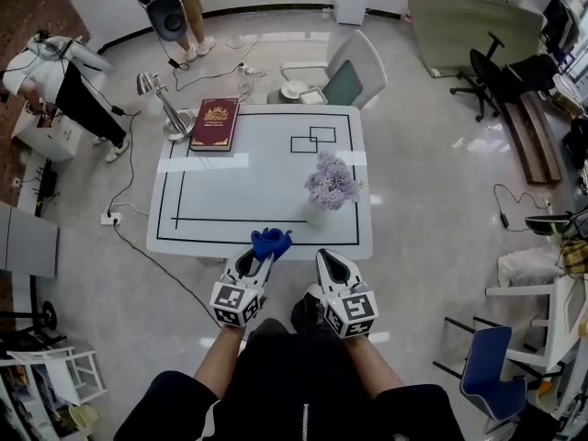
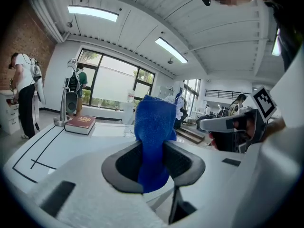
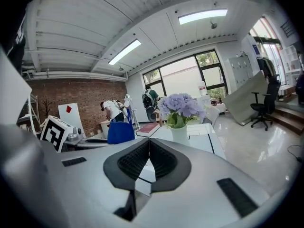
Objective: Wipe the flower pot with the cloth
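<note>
A white flower pot (image 1: 316, 213) with pale purple flowers (image 1: 331, 182) stands near the front right of the white table (image 1: 230, 191); in the right gripper view the pot (image 3: 180, 134) shows just ahead. My left gripper (image 1: 266, 251) is shut on a blue cloth (image 1: 270, 242), held at the table's front edge, left of the pot. The cloth (image 2: 153, 139) sticks up between the jaws in the left gripper view. My right gripper (image 1: 327, 260) is shut with nothing in it, just below the table edge in front of the pot.
A dark red book (image 1: 215, 123) and a metal desk lamp (image 1: 165, 108) sit at the table's far left. A white chair (image 1: 344, 76) stands behind the table. Cables (image 1: 129, 209) run on the floor to the left. People stand at the far left and back.
</note>
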{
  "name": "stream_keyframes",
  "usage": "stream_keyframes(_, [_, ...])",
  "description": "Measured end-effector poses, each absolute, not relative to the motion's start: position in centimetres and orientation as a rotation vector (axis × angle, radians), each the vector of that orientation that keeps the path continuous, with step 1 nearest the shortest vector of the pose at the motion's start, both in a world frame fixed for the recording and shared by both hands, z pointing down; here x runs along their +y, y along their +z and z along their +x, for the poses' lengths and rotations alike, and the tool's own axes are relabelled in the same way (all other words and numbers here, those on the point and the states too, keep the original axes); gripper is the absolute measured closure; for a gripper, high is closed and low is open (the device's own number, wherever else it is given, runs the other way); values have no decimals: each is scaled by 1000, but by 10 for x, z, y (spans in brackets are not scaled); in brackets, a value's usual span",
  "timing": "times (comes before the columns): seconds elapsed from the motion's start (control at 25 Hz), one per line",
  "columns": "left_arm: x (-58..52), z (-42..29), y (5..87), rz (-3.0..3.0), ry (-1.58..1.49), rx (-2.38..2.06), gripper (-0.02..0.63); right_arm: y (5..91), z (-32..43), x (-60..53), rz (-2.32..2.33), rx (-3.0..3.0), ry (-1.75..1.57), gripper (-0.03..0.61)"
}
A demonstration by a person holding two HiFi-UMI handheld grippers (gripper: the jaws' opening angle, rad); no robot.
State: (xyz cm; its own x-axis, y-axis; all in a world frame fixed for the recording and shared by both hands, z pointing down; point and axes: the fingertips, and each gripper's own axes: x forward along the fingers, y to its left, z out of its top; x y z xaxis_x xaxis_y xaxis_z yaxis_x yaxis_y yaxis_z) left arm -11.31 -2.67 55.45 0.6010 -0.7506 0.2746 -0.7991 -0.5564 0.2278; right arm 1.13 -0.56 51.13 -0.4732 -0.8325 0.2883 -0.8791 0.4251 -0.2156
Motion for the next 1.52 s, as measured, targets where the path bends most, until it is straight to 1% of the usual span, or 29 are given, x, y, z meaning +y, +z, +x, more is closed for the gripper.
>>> stream_keyframes(0.28, [-74,-100,560,2496,271,-1255,491,522,34,-38,1488,-2529,512,571])
stream_keyframes(0.52, [-119,-86,571,2519,288,-1174,491,531,38,-47,1486,-2479,537,571])
stream_keyframes(0.88, [-200,-58,599,2625,350,-954,491,558,52,-64,1678,-2237,623,571])
stream_keyframes(1.2, [-211,-29,650,2705,529,-663,491,566,57,-74,1815,-2060,657,571])
stream_keyframes(1.4, [-207,-30,694,2726,744,-531,491,571,58,-73,1877,-1986,689,571])
stream_keyframes(1.52, [-219,-33,686,2726,729,-521,491,569,59,-72,1906,-1955,703,571])
